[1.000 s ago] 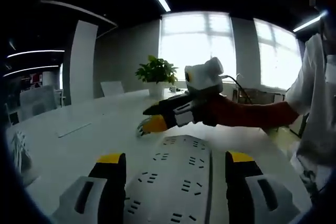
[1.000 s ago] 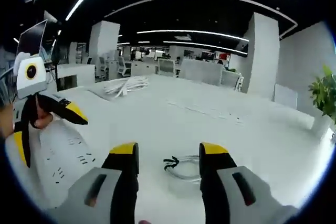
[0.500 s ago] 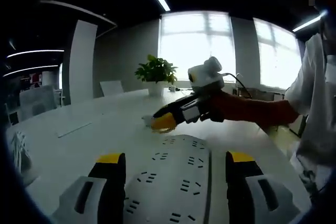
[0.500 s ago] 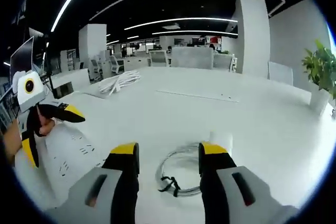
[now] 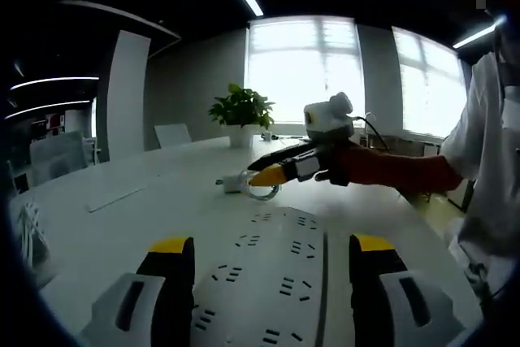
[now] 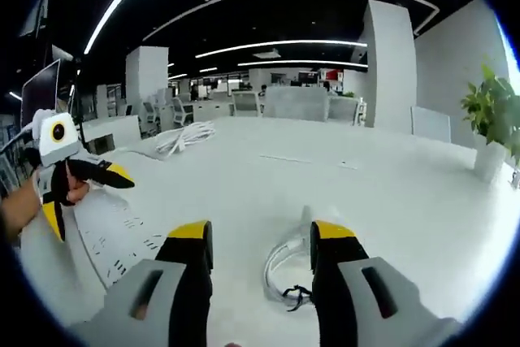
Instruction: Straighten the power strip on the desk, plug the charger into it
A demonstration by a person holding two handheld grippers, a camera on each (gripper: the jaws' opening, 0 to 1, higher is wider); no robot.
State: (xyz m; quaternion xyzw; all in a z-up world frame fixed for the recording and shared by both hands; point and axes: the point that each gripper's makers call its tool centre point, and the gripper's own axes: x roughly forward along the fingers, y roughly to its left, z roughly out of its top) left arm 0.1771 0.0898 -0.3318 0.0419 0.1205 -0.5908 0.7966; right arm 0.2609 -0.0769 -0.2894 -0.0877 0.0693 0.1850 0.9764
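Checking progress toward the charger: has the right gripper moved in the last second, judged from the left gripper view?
Yes. The right gripper has shifted away from the power strip and toward the potted plant, reaching the charger.

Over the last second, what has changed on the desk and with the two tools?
The right tool has moved away from the power strip and out over the charger and its coiled cable, which now lies between its open jaws; nothing is gripped yet. The left tool stays open astride the power strip, which has not visibly moved. The white cable bundle and potted plant stay put.
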